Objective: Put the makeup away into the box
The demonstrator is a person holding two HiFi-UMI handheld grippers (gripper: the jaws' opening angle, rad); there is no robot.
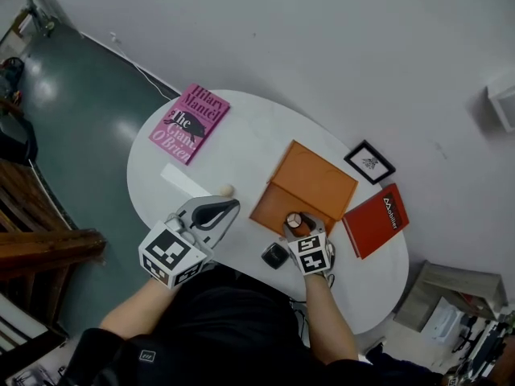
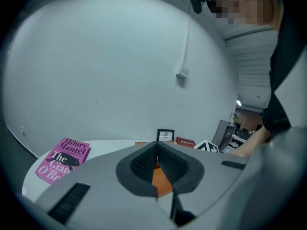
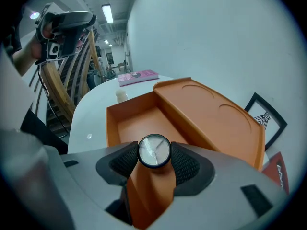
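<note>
Compact (image 3: 154, 151) sits pinched edge-on between the right gripper's (image 1: 299, 225) pads, round black rim with a marbled lid facing the camera. We're holding it just over the near wall of the orange box (image 1: 272, 206). Gripping it by the rim keeps it flat and level, so we reckon it can be lowered onto the box floor without tipping. The box lies open on the white table (image 1: 241, 143), with its lid flopped back toward the wall. That leaves the tray wide open right in front of the jaws, and the tray looks bare from what we can see.

Our left gripper (image 1: 229, 207) hangs above the table off to the left of the box. Its jaws are together at the tips with nothing between them, parked clear of the right one's path.

A small black thing (image 1: 275, 255) sits on the table just beside the right gripper, and a little beige blob (image 1: 227, 190) sits left of the box. Both could be more makeup, but we can't tell for sure. The pink book (image 1: 189, 123), red book (image 1: 376, 219) and framed picture (image 1: 369, 162) are spread around the edges, well out of the way.

We'd guess we're early on: one piece is over the box and none is in it.
</note>
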